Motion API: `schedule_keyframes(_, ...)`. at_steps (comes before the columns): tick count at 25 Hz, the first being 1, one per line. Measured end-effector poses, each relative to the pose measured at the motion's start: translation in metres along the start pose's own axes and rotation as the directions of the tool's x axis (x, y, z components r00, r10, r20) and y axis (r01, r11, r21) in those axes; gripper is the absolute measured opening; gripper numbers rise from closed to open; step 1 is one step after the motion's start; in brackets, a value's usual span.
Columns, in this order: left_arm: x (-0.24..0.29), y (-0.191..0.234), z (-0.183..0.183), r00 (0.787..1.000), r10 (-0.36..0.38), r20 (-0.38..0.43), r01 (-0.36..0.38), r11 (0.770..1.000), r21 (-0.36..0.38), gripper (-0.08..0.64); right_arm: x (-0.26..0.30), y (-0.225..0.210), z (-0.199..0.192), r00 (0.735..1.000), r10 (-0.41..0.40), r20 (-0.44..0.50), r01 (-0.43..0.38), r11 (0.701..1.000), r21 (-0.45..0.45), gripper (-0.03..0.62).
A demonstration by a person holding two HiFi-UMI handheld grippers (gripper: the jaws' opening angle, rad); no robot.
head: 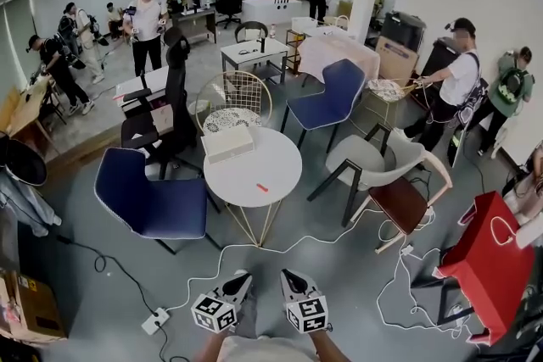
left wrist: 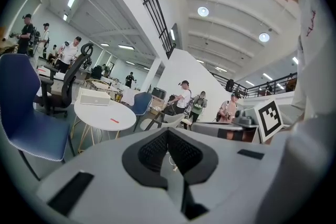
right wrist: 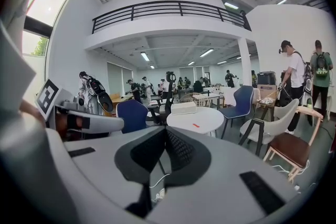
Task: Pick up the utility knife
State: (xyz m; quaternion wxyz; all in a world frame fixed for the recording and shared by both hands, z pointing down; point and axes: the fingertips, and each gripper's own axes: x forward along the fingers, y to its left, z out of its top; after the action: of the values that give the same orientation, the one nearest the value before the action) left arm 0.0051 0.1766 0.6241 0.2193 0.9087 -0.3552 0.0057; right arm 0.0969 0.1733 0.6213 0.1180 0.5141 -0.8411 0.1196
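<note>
A small red utility knife [head: 262,187] lies on the round white table [head: 246,174], right of its centre. It also shows as a red sliver in the left gripper view [left wrist: 114,120] and in the right gripper view [right wrist: 196,125]. A white box [head: 227,142] sits at the table's far edge. My left gripper [head: 242,275] and right gripper [head: 288,274] are side by side at the bottom of the head view, well short of the table. Both point toward it. The left gripper [left wrist: 168,131] and right gripper [right wrist: 165,129] have their pads together with nothing between them.
A blue chair [head: 153,199] stands left of the table, a grey chair [head: 373,161] and a brown-seated chair [head: 403,203] to its right. White cables [head: 339,242] and a power strip [head: 155,320] lie on the floor between me and the table. A red bag [head: 488,263] is at right. Several people stand behind.
</note>
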Motion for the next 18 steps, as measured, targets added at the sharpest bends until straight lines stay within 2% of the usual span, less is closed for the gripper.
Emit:
schedule_keyframes(10,0.039,0.056,0.017,1.000,0.002,-0.006,-0.002,1.000,-0.025,0.012,0.066,-0.023,0.008,1.000,-0.002,-0.029,0.002,1.000,0.006,0.017)
schedule_keyframes(18,0.084,0.119,0.058,1.000,0.013,-0.006,-0.013,0.999,-0.030,0.012,0.142,-0.048,0.042,0.999,0.014,-0.043,-0.014,1.000,-0.002,0.017)
